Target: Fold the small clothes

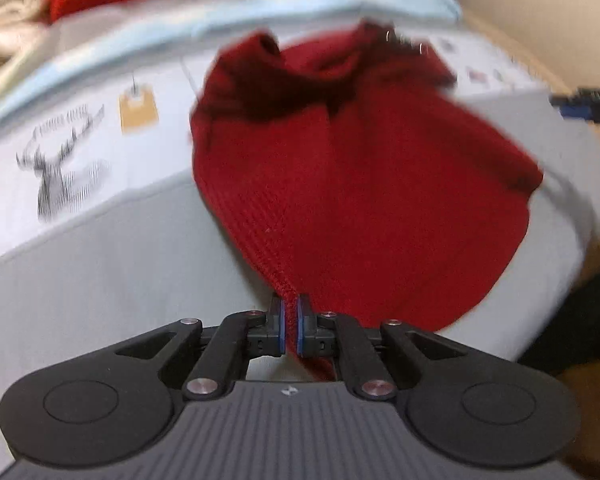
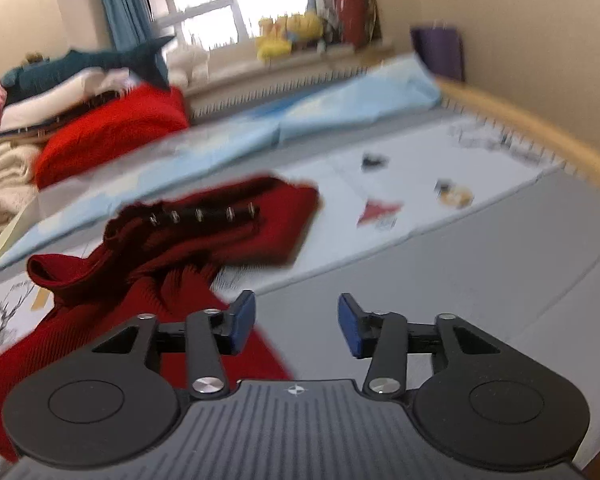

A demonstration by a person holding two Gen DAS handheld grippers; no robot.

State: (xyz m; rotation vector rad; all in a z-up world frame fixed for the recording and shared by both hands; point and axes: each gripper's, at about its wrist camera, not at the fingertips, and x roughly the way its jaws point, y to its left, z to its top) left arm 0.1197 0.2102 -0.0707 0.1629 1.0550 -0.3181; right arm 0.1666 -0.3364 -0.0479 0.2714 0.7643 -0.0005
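A small dark red knit garment (image 1: 360,184) lies spread on the grey and white bed cover (image 1: 100,264). My left gripper (image 1: 291,322) is shut on its near hem, with the red knit pinched between the blue pads. In the right wrist view the same garment (image 2: 172,256) lies to the left, bunched, with a row of metal snaps (image 2: 204,214) along its dark placket. My right gripper (image 2: 296,326) is open and empty, just right of the garment's edge, above the grey cover (image 2: 460,280).
A bright red folded knit (image 2: 116,132) and cream clothes (image 2: 4,176) are piled at the far left. A light blue sheet (image 2: 300,120) runs along the back. A wooden bed rail (image 2: 540,128) bounds the right side. A windowsill with toys (image 2: 292,36) is behind.
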